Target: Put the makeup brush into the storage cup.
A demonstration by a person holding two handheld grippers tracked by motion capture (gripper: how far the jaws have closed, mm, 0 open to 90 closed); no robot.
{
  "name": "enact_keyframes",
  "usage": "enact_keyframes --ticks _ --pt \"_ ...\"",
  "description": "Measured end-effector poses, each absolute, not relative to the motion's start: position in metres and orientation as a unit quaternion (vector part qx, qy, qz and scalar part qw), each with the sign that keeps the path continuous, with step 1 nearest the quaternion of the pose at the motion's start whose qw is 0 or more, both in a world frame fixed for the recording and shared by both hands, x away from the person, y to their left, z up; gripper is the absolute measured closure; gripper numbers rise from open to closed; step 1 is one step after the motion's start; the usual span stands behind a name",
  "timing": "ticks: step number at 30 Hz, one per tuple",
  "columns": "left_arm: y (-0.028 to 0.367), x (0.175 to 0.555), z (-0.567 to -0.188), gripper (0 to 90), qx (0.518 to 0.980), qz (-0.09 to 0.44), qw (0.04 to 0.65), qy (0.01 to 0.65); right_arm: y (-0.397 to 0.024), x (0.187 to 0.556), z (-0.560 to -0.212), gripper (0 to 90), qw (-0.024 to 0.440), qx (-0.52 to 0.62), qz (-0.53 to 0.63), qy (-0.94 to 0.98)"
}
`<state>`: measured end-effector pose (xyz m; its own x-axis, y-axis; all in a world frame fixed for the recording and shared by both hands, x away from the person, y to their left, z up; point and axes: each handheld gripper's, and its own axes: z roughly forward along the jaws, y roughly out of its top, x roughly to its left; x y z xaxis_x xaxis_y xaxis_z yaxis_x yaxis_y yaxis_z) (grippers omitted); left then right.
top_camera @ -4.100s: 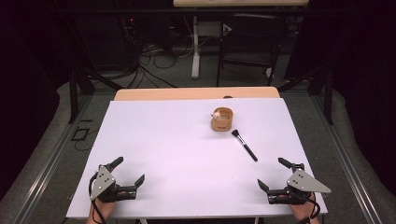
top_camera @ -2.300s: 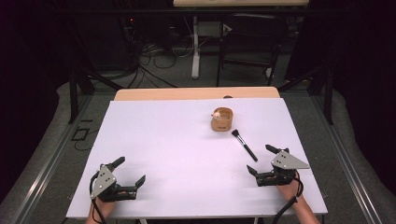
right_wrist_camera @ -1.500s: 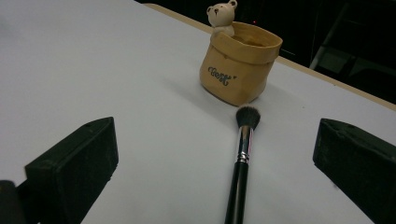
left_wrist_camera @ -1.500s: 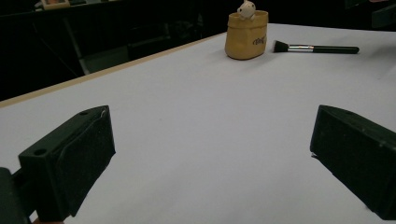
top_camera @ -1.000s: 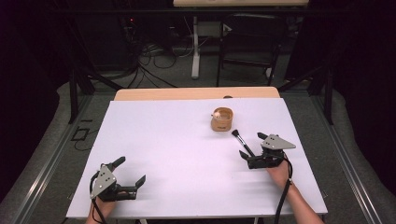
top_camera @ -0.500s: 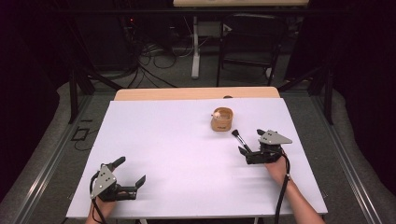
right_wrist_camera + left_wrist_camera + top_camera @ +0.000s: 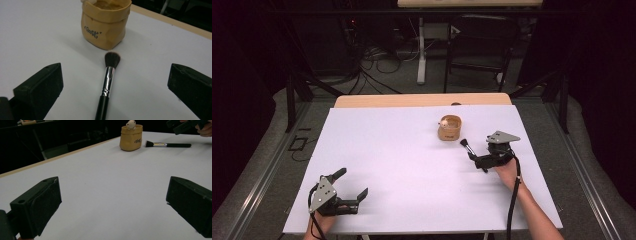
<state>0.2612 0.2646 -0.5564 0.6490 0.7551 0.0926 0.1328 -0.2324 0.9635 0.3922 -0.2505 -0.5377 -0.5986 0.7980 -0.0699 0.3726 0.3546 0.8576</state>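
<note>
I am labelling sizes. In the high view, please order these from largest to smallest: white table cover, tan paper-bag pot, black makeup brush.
1. White table cover, by far the largest.
2. Tan paper-bag pot.
3. Black makeup brush; partly hidden by the right gripper, so its rank below the pot is unsure.

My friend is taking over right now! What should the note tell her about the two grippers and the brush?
Right gripper: jaws open, one on each side of the brush, over its handle. Nothing gripped yet.
Left gripper: jaws open, holding nothing, at the near left of the white table.
Things: the brush lies flat, bristles pointing at the small tan bag just beyond it, apart from it. Something small and pale sits in the bag's mouth.
Done: the right gripper is lined up on the brush.
Left: probably close on the handle and lift the brush; where it goes next can't be told.
</note>
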Motion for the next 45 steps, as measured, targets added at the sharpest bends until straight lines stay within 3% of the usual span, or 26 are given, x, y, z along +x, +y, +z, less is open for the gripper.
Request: enact_keyframes --ticks 14,17,21,23,45 --pt "0.264 0.262 -0.556 0.0 0.732 0.287 0.540 0.302 -0.244 0.411 -0.530 0.0 0.179 0.381 0.400 0.814" --pt "0.264 0.262 -0.556 0.0 0.731 0.287 0.540 0.302 -0.242 0.412 -0.528 0.0 0.191 0.381 0.389 0.817" --pt "0.264 0.262 -0.556 0.0 0.732 0.287 0.540 0.302 -0.243 0.420 -0.527 0.0 0.146 0.388 0.370 0.831" --pt "0.264 0.262 -0.556 0.0 0.731 0.286 0.541 0.302 -0.243 0.422 -0.527 0.0 0.156 0.388 0.355 0.836" --pt "0.265 0.262 -0.556 0.0 0.732 0.288 0.537 0.305 -0.230 0.451 -0.501 0.0 0.081 0.430 0.273 0.857"
